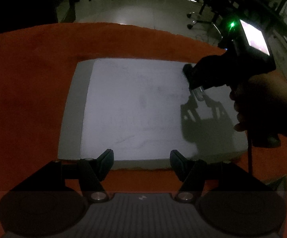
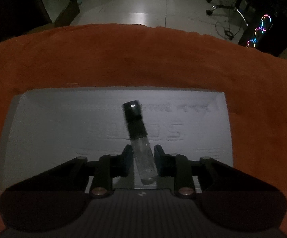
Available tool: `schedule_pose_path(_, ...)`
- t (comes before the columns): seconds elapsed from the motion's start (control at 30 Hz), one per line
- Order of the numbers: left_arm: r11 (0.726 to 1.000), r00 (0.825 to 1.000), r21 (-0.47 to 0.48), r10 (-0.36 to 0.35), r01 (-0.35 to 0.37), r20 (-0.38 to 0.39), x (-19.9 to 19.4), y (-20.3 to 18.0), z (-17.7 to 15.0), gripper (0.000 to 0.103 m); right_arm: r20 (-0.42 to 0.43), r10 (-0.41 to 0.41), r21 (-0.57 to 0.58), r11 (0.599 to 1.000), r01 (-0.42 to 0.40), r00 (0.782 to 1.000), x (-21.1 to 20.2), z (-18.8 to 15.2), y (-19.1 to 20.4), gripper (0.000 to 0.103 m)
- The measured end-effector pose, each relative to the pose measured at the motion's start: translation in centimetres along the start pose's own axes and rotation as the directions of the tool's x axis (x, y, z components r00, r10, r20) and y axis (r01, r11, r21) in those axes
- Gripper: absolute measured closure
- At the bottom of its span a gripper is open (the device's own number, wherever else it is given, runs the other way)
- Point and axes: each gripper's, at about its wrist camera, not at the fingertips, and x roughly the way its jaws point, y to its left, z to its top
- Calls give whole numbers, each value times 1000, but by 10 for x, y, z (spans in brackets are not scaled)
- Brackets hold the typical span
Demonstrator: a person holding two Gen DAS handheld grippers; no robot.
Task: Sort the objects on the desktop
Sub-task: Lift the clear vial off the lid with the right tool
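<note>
Dim room, orange cloth (image 2: 143,59) under white tray (image 1: 123,109), right gripper (image 2: 143,158) pinching clear vial (image 2: 143,158) with black cap, tilted, above tray (image 2: 54,129), left gripper (image 1: 141,160) spread wide, empty, at tray's near edge, hand (image 1: 262,107) on right gripper (image 1: 198,94).

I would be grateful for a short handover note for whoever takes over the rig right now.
Right gripper: shut on a small clear vial with a black cap, held tilted above the white foam tray.
Left gripper: open, empty, at the tray's near edge.
The tray lies on the orange cloth; nothing shows in it yet.
Done: vial picked up.
Left: probably set the vial in the tray. No other items to sort are in view.
</note>
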Motion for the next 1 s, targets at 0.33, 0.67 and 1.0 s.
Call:
schedule_pose_path(0.33,1000,1000,-8,16,-16,-26,-7,4,-3,44,-18,48,84,995,-46,999,-29,-12,-18,82)
schedule_pose_path(0.67,997,997,-13,76,-76,26,-45,12,-21,44,20,64,124,990,-66,998,-108,-44,-20,82)
schedule_pose_path(1.0,999,994,-2,32,-32,106,-97,14,-46,44,85,98,132,985,-109,992,-191,-91,-14,82)
